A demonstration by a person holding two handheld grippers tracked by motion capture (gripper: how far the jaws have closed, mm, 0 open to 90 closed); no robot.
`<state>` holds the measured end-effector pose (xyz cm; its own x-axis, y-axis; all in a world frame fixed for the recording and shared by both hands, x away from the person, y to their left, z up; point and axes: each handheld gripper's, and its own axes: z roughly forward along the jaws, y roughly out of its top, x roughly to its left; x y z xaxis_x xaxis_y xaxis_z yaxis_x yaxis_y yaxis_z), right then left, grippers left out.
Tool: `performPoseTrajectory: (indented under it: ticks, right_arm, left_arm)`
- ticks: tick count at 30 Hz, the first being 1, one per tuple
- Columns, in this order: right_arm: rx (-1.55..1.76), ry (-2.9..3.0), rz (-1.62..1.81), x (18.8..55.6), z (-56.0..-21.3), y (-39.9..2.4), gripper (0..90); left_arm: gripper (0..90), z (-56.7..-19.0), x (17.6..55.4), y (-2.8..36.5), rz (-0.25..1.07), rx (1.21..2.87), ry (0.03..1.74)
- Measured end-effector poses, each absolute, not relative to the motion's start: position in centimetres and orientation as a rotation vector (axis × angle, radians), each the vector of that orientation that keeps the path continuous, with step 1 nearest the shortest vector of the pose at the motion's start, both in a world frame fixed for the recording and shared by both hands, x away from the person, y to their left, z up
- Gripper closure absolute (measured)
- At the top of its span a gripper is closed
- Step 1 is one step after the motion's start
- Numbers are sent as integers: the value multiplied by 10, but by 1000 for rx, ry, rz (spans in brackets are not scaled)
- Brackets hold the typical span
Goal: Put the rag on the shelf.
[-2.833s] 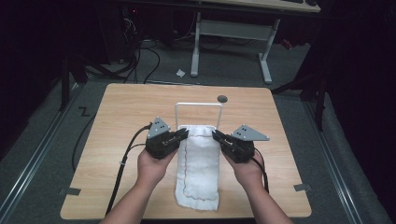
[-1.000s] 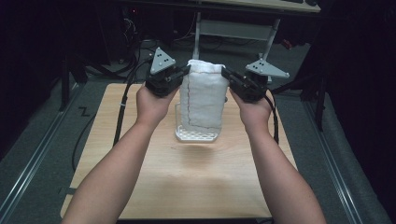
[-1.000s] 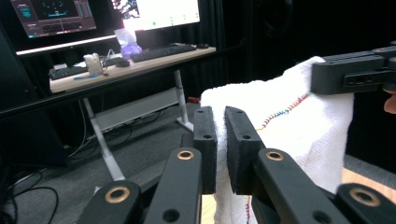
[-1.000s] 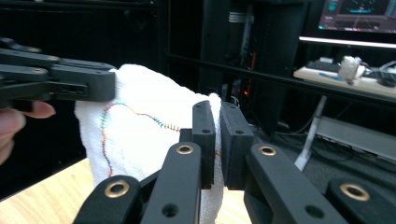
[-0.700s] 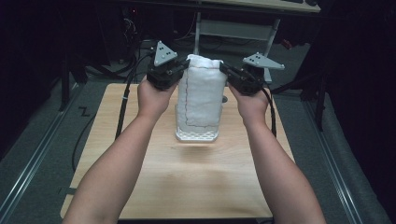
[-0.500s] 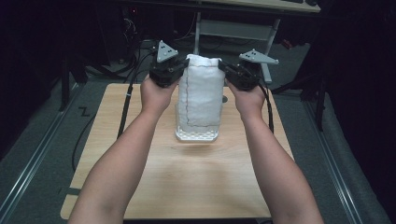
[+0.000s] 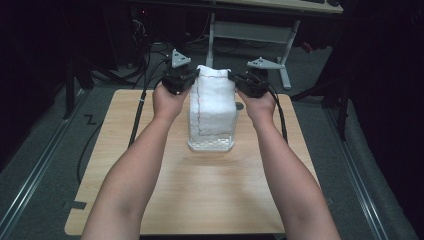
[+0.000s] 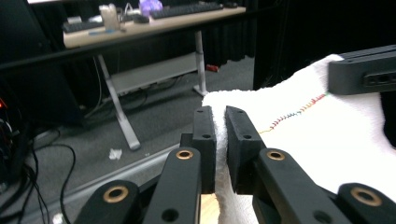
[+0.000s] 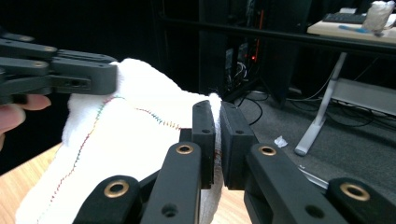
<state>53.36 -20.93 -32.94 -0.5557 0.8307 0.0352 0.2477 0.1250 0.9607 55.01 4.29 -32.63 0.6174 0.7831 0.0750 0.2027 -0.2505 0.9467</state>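
The white towel [image 7: 212,107] hangs in the air above the wooden table [image 7: 150,165], held up by its two top corners. The left gripper [image 7: 186,80] is clamped on the left corner; in the left gripper view its jaws pinch the thick terry edge [image 8: 219,135] with only cloth between them. The right gripper [image 7: 241,82] is clamped on the right corner in the same way, as the right gripper view shows, with a thin fold of towel [image 9: 215,130] between the jaws. A line of coloured stitching [image 9: 140,114] runs near the border of the cloth.

Under the towel stands a clear plastic container [image 7: 210,142], rectangular, near the middle of the table. The lower end of the towel reaches down to its opening, and it seems to sit already inside, but I cannot tell how much of the cloth is really in it. Nothing else is visible in the container.

My judgement: the lifting and the lining up over the container are done. What is left is to lower the towel so it folds down into the container, and then to let go of both corners.
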Motion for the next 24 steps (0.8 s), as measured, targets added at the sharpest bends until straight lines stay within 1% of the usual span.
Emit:
performPoseTrajectory:
  ticks: [5, 11, 19, 21, 22, 23, 24]
  right_arm:
    - [1100, 1941, 1406, 543, -345, -209, 860]
    - [1158, 2009, 1341, 551, -368, -207, 859]
    - [1160, 2036, 1296, 550, -380, -205, 853]
    - [1166, 2031, 1294, 550, -380, -205, 822]
    - [1163, 2024, 1290, 551, -380, -205, 797]
    - [1171, 2020, 1295, 551, -380, -205, 794]
    - [1172, 2017, 1291, 551, -379, -206, 790]
  left_arm:
    - [828, -349, 564, 40, 594, 1860, 885]
    - [822, -372, 566, 42, 498, 1916, 916]
    - [790, -383, 565, 45, 459, 1940, 931]
    - [771, -383, 566, 46, 444, 1936, 935]
    - [737, -382, 566, 48, 455, 1930, 951]
    - [699, -381, 566, 50, 454, 1910, 963]
    - [699, -381, 567, 52, 445, 1889, 968]
